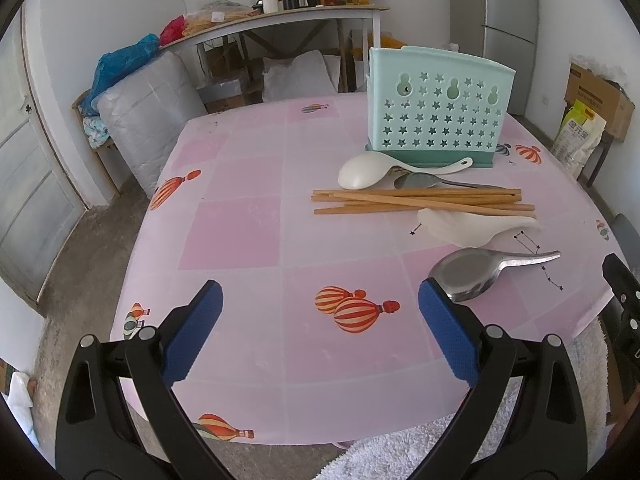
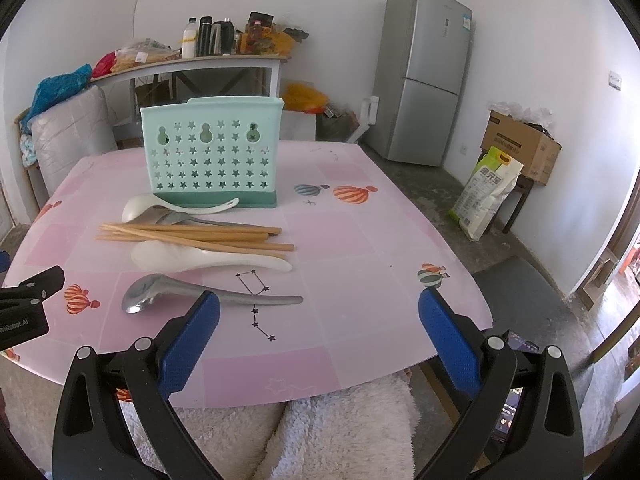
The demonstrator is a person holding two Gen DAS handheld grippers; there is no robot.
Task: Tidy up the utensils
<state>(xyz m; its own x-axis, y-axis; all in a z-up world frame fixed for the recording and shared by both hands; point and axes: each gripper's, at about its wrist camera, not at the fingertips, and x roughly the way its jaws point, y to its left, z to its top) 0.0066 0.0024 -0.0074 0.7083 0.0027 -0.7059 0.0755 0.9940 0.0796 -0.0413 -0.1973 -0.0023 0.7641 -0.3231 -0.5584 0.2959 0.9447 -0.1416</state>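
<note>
Utensils lay loose in a row on the pink bench [image 2: 360, 240], none stowed yet. Nearest piece: steel spoon [image 2: 192, 295], just ahead of the right tongs [image 2: 319, 340] and off toward their left finger [image 2: 188, 344], which covered part of the handle in the right wrist view. Long axis ran crosswise to the tongs' reach, bowl to the left, handle tip to the right. From the left tongs [image 1: 320, 336] the same steel spoon [image 1: 472, 274] sat ahead and to the right, its bowl just beyond the right finger [image 1: 448, 332].

Beyond it, a white spoon [image 2: 200, 260], then a bundle of wooden chopsticks [image 2: 192, 234], a second metal spoon [image 2: 180, 218] and a white ladle [image 2: 160, 206], all lying crosswise too. Farthest ahead stood the teal holder [image 2: 212, 152], upright, just behind the ladle.

Both tongs were released, fingers spread wide, nothing between them, hovering over the near edge of the bench. A fluffy white garment showed below both.

Judgement: the right side was better lined up on the steel spoon. A grip would likely call for closing across the handle, so the crosswise lie suited the fingers. The thin flat handle could slip on the smooth cover.
</note>
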